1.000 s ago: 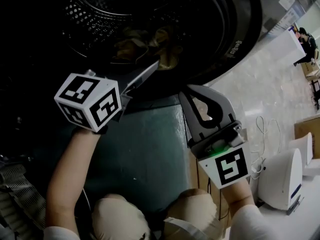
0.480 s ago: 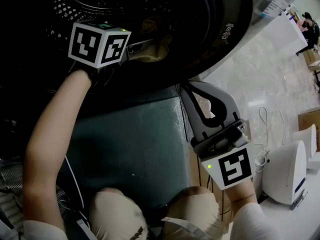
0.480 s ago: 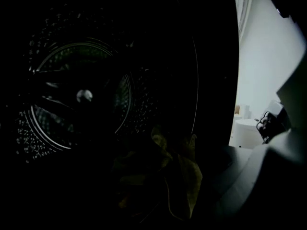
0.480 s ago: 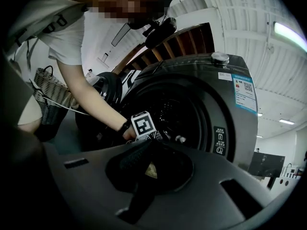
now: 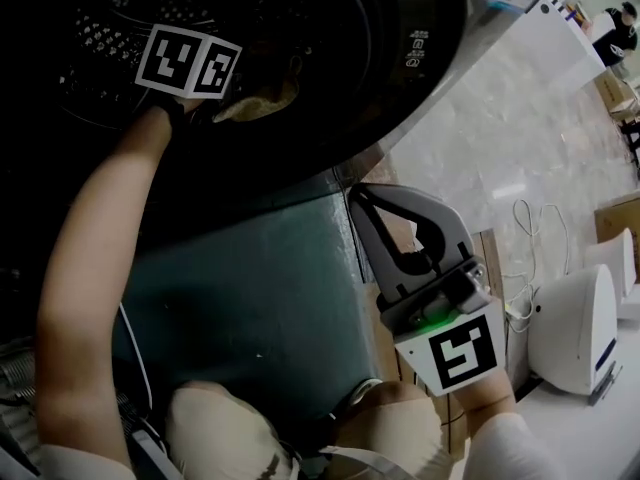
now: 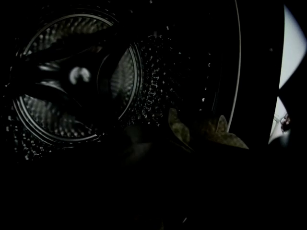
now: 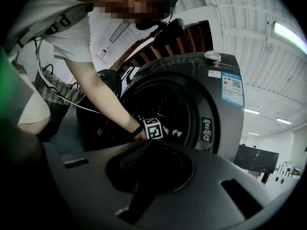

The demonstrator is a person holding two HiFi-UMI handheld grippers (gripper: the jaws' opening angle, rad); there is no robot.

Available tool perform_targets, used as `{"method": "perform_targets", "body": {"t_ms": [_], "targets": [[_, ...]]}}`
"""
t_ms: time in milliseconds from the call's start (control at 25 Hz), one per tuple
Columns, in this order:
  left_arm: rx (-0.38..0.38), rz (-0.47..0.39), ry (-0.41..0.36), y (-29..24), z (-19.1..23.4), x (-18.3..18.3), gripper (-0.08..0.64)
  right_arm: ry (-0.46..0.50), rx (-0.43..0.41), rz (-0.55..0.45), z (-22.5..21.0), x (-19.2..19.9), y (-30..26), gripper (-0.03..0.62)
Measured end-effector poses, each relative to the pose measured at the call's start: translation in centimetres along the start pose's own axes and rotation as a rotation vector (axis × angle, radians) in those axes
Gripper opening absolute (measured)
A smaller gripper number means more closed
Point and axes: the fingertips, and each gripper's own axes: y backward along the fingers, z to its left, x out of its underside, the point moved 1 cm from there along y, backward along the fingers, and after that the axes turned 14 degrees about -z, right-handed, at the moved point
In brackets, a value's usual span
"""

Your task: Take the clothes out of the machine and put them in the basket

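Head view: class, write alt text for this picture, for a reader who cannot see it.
The person's left tool reaches into the dark washing machine drum, right beside a crumpled tan garment. The right tool, jaws together and empty, is held outside, in front of the machine's front panel.

This is a large indoor work hall, more a lab or test space than a home laundry room. A grey front-loading washing machine (image 7: 192,104) with an energy label (image 7: 232,89) stands on a pale polished stone floor (image 5: 470,158). To the right, loose cables (image 5: 525,238) lie on that floor beside a white device (image 5: 565,318) and a cardboard box (image 5: 612,233). A person (image 5: 612,33) sits far off. Overhead, a white ribbed ceiling (image 7: 249,23) carries strip lights (image 7: 288,32), and a wooden staircase (image 7: 187,40) rises behind the machine.
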Motion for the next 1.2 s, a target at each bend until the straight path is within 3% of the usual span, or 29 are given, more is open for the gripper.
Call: {"method": "perform_targets", "body": {"t_ms": [440, 560, 840, 960, 1200], "targets": [[-0.036, 0.142, -0.163, -1.8, 1.7, 3.3, 0.505, 0.010, 0.021, 0.021, -0.6, 0.4, 3.0, 0.011], [-0.033, 0.169, -0.222, -1.7, 1.9, 3.6, 0.402, 0.006, 0.022, 0.026, -0.6, -0.1, 2.8, 0.011], [-0.074, 0.175, -0.272, -0.6, 1.3, 3.2, 0.158, -0.002, 0.050, -0.012, -0.8, -1.4, 2.6, 0.011], [-0.089, 0.174, -0.299, 0.2, 1.0, 2.6, 0.119, -0.007, 0.052, -0.019, -0.6, -1.6, 2.6, 0.011], [-0.082, 0.094, -0.355, 1.8, 0.6, 1.1, 0.101, -0.002, 0.021, -0.036, 0.0, -2.0, 1.3, 0.011]]}}
